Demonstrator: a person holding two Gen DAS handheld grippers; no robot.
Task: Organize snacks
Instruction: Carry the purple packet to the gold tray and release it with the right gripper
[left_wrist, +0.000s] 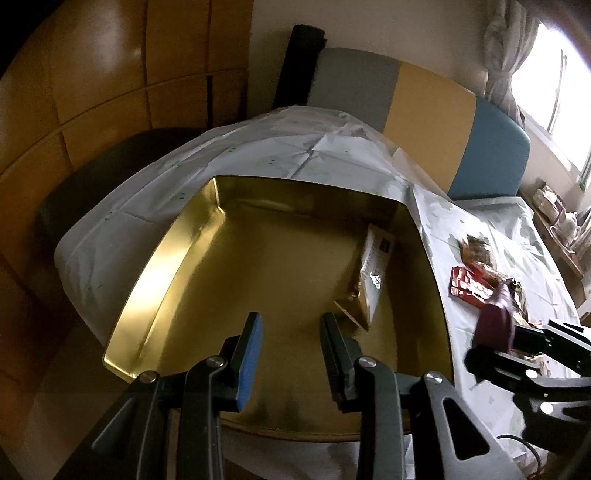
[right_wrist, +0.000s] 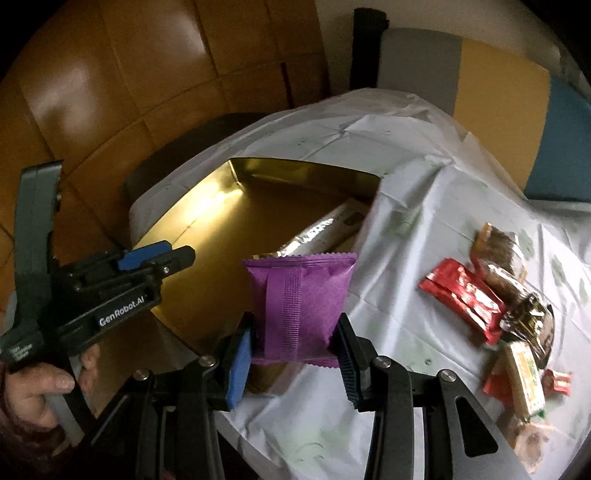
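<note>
The right gripper (right_wrist: 293, 354) is clamped on a purple snack packet (right_wrist: 299, 306), holding it upright above the near right corner of a gold tin (left_wrist: 280, 258) — over the edge where tin meets the white tablecloth (right_wrist: 406, 229). The left gripper (left_wrist: 291, 354) hangs over the tin with its jaws parted and nothing between them. One pale packet (left_wrist: 375, 266) lies inside, against the right wall. More snacks sit loose on the cloth to the right — a red packet (right_wrist: 463, 299) among them.

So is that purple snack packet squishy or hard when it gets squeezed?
Probably soft and light: the purple packet looks puffy, held by the right gripper at its sides. Its glossy film may be slippery, though the crimped seam could help grip.
</note>
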